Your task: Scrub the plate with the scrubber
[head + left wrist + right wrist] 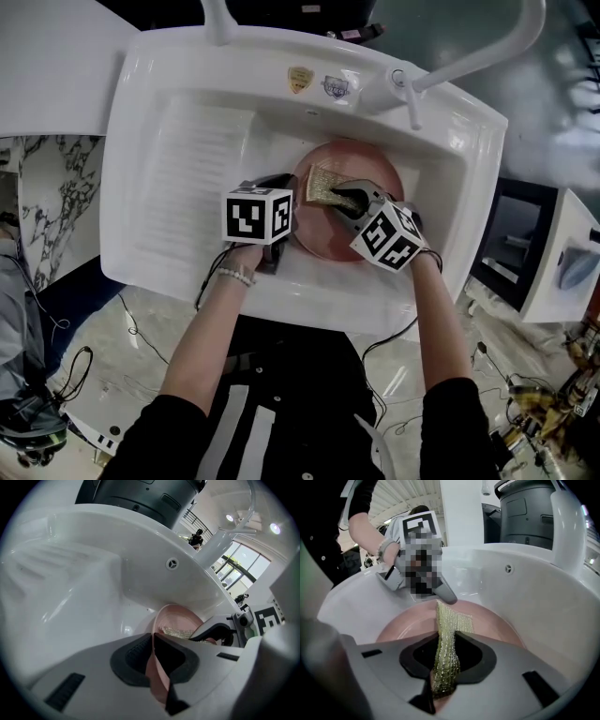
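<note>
Pinching left rim of round pink plate (180, 618) with left gripper (153, 638), clamped shut on the thin edge. Holding yellow-green woven mesh scrubber pad (453, 620) in right gripper (443, 639), closed on one end of it, with free end lying on plate face close to the left rim, just beside left gripper tip. Keeping plate down inside basin of white ceramic sink (150, 84), to the right of ribbed drainboard (197, 178) and in front of curved white faucet (450, 72). Reaching in over near edge of sink with both bare forearms, black sleeves pushed up to elbows, pale beaded bracelet (234, 276) on left wrist. Showing two small stickers (300, 79) on back ledge of sink and round overflow hole (172, 564) in back wall of basin. Cannot tell whether plate lies flat or tilted.
</note>
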